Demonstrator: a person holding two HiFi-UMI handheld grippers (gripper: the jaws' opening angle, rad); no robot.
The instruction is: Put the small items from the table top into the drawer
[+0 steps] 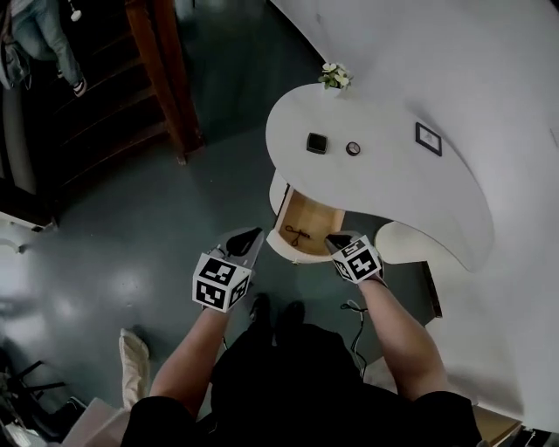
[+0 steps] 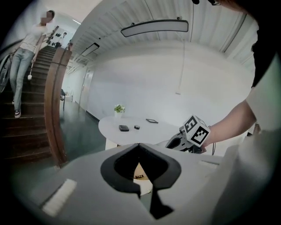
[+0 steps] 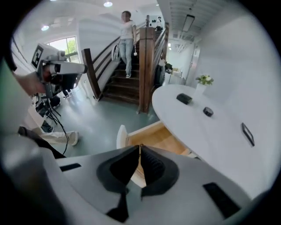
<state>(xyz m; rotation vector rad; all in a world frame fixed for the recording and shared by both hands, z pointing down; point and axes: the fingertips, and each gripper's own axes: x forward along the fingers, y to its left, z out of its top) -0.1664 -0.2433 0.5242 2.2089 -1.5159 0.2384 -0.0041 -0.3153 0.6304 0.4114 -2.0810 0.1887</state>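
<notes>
The head view is dim, with soft glare on the dark floor [image 1: 109, 288] beside a bright white table top [image 1: 384, 188], while both gripper views are brighter, one showing a lit ceiling spot [image 3: 107, 4], fisheye-bent, black at the corners, foreground blurred

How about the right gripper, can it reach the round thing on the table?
Probably yes: the right gripper hovers by the open drawer, and only bare table top lies before the round item.

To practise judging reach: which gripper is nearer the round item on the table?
Right. The right gripper is by the drawer, straight before the round item; the left gripper is offset leftward.
</notes>
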